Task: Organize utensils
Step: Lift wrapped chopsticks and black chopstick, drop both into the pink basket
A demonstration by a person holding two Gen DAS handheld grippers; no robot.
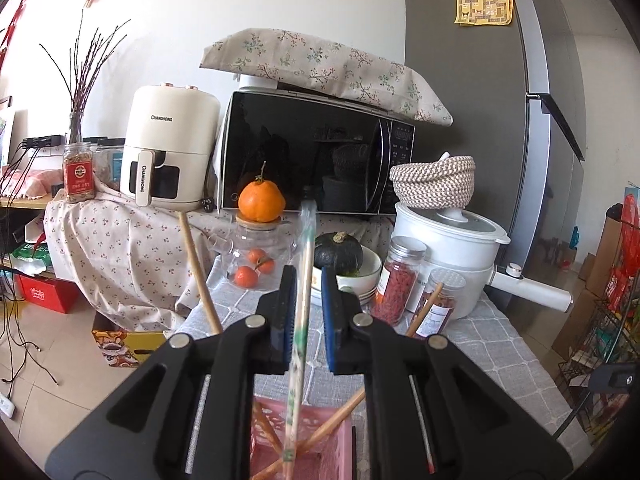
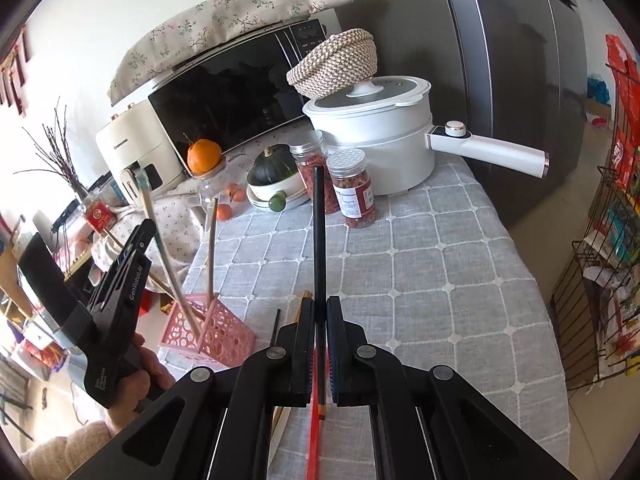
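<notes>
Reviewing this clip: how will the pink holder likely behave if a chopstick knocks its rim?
The pink holder looks like thin perforated plastic, so probably light. Tall chopsticks lean out of it, so it may tip. On the tablecloth it would likely slide little.

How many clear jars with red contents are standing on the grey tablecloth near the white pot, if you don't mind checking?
2. One red-filled jar stands beside the bowl holding the dark squash; the other red-filled jar stands just in front of the white pot. More jars could be hidden behind them.
</notes>
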